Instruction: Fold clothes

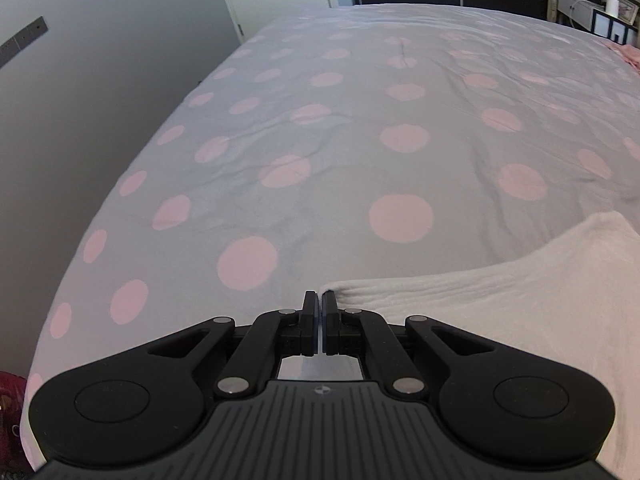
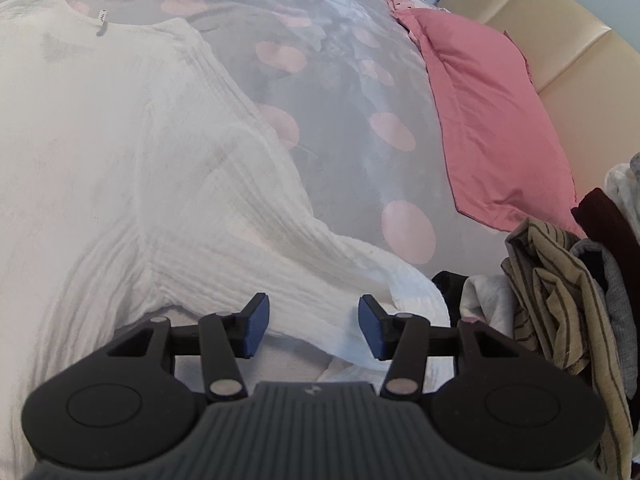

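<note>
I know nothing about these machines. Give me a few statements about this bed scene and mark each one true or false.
1. The left claw is shut. True; its tips sit at the corner of the white garment, and whether cloth is pinched cannot be told.
2. The right claw is clamped tight on the white garment. False: it stands open above the cloth.
3. The bed cover is plain blue. False: it is pale with pink dots.
4. A pink pillow lies on the bed beyond the white garment. True.
5. The pile of clothes at the right is neatly folded. False: it is a crumpled heap, with a striped piece on top.
</note>
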A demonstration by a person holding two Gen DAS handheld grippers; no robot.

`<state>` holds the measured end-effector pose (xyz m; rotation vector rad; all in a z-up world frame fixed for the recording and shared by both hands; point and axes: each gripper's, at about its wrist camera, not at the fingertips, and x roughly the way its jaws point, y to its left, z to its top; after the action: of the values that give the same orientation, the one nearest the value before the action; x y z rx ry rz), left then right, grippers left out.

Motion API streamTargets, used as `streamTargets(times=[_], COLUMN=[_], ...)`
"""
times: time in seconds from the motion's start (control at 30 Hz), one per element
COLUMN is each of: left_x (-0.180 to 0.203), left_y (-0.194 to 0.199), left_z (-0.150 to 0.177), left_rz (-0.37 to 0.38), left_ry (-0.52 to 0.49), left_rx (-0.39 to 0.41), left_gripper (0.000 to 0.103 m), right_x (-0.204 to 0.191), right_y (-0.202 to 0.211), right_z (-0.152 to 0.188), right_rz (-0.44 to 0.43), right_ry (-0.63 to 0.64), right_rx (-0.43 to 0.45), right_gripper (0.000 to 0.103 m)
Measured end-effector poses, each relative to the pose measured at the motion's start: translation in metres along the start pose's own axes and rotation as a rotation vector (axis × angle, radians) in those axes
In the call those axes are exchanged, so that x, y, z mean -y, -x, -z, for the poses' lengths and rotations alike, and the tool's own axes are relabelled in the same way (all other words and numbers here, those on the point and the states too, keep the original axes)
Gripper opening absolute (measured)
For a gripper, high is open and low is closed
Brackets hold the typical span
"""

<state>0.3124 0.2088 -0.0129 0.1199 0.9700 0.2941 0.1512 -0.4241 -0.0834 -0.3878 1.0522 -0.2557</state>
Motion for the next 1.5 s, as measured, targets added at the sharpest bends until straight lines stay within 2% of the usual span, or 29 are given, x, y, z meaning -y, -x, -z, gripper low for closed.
streamTargets(times=[0.17,0.3,0.37,0.43,0.6,0.63,0.67,0.73,0.87,1.1,1.2,1.27,1.37,1.5], left_x=[-0.001,0.013,0.020,0.028,0.055,0.063,0.070,0.085,0.103,0.115,0.115,0.117,0.121,0.140], left_y=[-0.005,-0.003,0.003,0.013,0.048,0.057,0.065,0.085,0.121,0.177,0.193,0.202,0.208,0.209], left_z=[-0.004,0.002,0.006,0.012,0.033,0.039,0.046,0.060,0.086,0.135,0.161,0.180,0.213,0.264], left_rz=[-0.035,-0.019,0.000,0.022,0.121,0.146,0.169,0.215,0.297,0.435,0.495,0.527,0.553,0.534], left_ry=[0.019,-0.051,-0.080,-0.104,-0.179,-0.207,-0.235,-0.291,-0.366,-0.439,-0.454,-0.470,-0.502,-0.589], left_rx=[0.027,0.028,0.031,0.035,0.038,0.042,0.046,0.062,0.074,0.083,0.076,0.073,0.066,0.034], left_gripper=[0.000,0.003,0.005,0.015,0.016,0.016,0.016,0.016,0.021,0.022,0.031,0.033,0.037,0.037], right_x=[0.000,0.002,0.005,0.008,0.014,0.012,0.011,0.009,0.002,-0.025,-0.037,-0.045,-0.054,-0.069], right_y=[-0.003,0.000,0.002,0.006,0.022,0.028,0.033,0.045,0.070,0.108,0.123,0.130,0.138,0.147], right_z=[0.000,0.001,0.002,0.004,0.012,0.015,0.018,0.023,0.036,0.073,0.089,0.100,0.119,0.146], right_rz=[-0.008,-0.029,-0.044,-0.065,-0.138,-0.151,-0.164,-0.210,-0.290,-0.424,-0.481,-0.522,-0.582,-0.642], right_ry=[-0.005,-0.008,-0.011,-0.021,0.001,0.018,0.035,0.048,0.058,0.096,0.106,0.129,0.146,0.209], right_rx=[-0.012,0.000,0.009,0.012,-0.001,-0.002,-0.003,-0.008,-0.008,-0.007,0.001,0.003,-0.010,-0.053], right_gripper=[0.053,0.054,0.054,0.054,0.051,0.049,0.042,0.038,0.037,0.037,0.037,0.037,0.037,0.039])
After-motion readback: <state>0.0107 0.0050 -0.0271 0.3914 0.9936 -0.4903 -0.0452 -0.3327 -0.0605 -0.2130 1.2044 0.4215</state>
